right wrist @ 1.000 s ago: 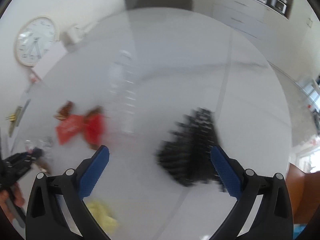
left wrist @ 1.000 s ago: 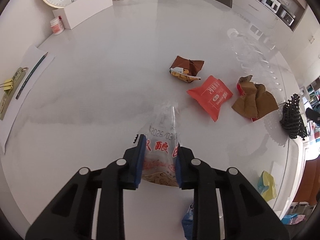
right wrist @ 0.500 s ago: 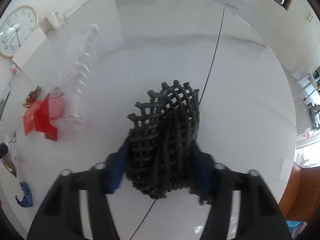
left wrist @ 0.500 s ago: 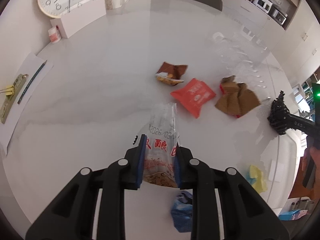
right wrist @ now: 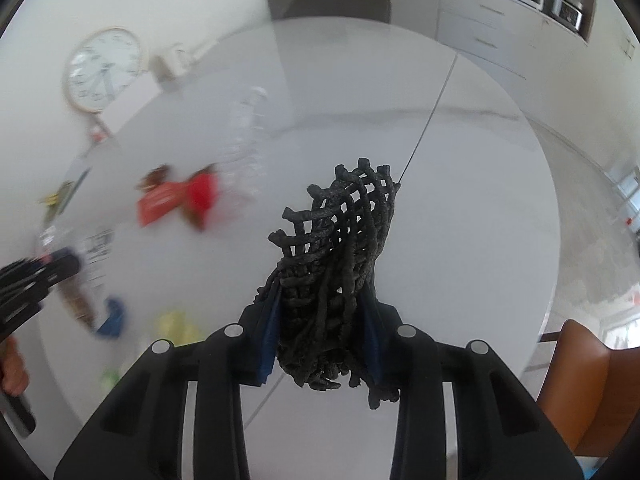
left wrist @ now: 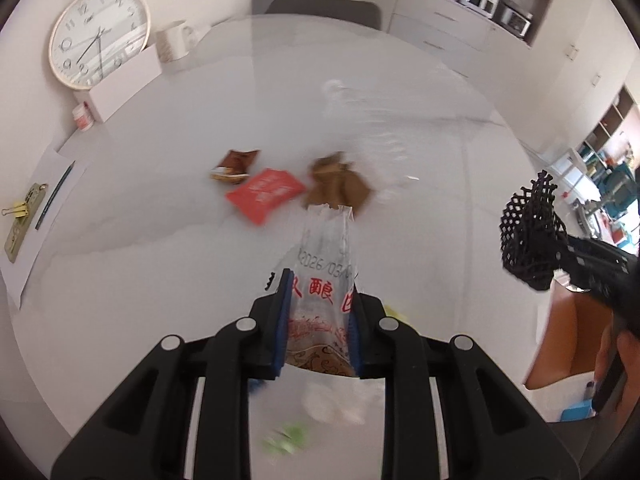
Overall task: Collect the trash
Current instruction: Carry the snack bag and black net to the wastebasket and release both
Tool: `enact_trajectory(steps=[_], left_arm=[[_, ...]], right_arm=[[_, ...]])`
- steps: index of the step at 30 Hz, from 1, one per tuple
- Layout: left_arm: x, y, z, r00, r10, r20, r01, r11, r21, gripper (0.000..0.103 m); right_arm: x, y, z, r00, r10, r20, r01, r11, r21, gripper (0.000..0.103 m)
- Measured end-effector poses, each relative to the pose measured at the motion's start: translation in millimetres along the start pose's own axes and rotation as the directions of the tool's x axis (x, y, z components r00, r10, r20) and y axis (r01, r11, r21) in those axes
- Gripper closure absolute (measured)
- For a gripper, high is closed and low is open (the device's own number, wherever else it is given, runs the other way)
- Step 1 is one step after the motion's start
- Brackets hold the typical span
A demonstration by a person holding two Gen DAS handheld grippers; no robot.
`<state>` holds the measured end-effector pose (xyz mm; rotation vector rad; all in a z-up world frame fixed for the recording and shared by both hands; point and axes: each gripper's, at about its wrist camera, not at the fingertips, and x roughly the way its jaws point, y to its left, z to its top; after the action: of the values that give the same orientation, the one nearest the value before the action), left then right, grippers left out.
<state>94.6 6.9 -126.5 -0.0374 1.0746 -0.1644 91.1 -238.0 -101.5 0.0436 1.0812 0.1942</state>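
My left gripper [left wrist: 320,300] is shut on a clear plastic snack wrapper [left wrist: 326,264] with red characters and holds it above the white table [left wrist: 160,184]. My right gripper [right wrist: 326,304] is shut on a crumpled black foam net [right wrist: 340,248], lifted off the table; the net also shows at the right of the left wrist view [left wrist: 528,232]. On the table lie a red packet [left wrist: 264,194], a brown crumpled wrapper [left wrist: 340,184], a small brown wrapper [left wrist: 236,164] and a clear plastic bottle [left wrist: 360,120].
A clock [left wrist: 98,36], a white box [left wrist: 124,80], a mug [left wrist: 174,42] and a small jar [left wrist: 83,114] stand at the table's far left. Paper with a pen and clips [left wrist: 28,216] lies at left. Blurred blue, yellow and green scraps [right wrist: 172,328] lie near the front edge. An orange chair [right wrist: 580,384] is at right.
My right gripper closed on the black net and lifted it off the table. My left gripper rose and swung right with the clear wrapper still in it.
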Motion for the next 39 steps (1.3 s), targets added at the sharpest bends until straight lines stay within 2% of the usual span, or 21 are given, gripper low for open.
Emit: enact_trajectory(steps=[5, 10, 17, 20, 24, 32, 35, 39], left_arm=[[-34.5, -48.5, -28.5, 0.999, -0.037, 0.008, 0.037, 0.998, 0.041, 0.08], [-63.1, -98.5, -74.9, 0.997, -0.075, -0.02, 0.076, 0.993, 0.09, 0.08], [-77.7, -158.6, -146.0, 0.988, -0.112, -0.102, 0.125, 0.982, 0.139, 0.079], [-74.8, -180.3, -175.7, 0.982, -0.132, -0.136, 0.153, 0.977, 0.149, 0.079], [-65.2, -204.1, -207.0, 0.97, -0.162, -0.184, 0.189, 0.972, 0.142, 0.079], [-47.6, -227.9, -238.9, 0.947, -0.179, -0.266, 0.22, 0.966, 0.137, 0.073], [-46.3, -231.4, -244.9, 0.942, -0.18, -0.282, 0.225, 0.965, 0.134, 0.066], [-50.5, -233.7, -248.5, 0.948, -0.168, -0.271, 0.212, 0.967, 0.143, 0.057]], right_arm=[[-54.3, 5.1, -43.5, 0.999, 0.049, 0.008, -0.049, 0.997, -0.053, 0.067], [-98.9, -5.7, -98.0, 0.996, 0.083, -0.009, -0.084, 0.994, -0.074, 0.065], [-118.2, -33.2, -160.9, 0.99, 0.128, -0.065, -0.131, 0.99, -0.048, 0.065], [-121.2, -39.4, -183.7, 0.986, 0.133, -0.1, -0.141, 0.987, -0.073, 0.065], [-125.0, -46.1, -206.9, 0.982, 0.136, -0.133, -0.151, 0.982, -0.112, 0.065], [-120.4, -61.0, -234.4, 0.973, 0.144, -0.182, -0.169, 0.977, -0.127, 0.065], [-117.9, -64.3, -237.8, 0.97, 0.147, -0.193, -0.174, 0.976, -0.129, 0.065], [-115.5, -66.2, -240.3, 0.968, 0.147, -0.204, -0.176, 0.975, -0.137, 0.064]])
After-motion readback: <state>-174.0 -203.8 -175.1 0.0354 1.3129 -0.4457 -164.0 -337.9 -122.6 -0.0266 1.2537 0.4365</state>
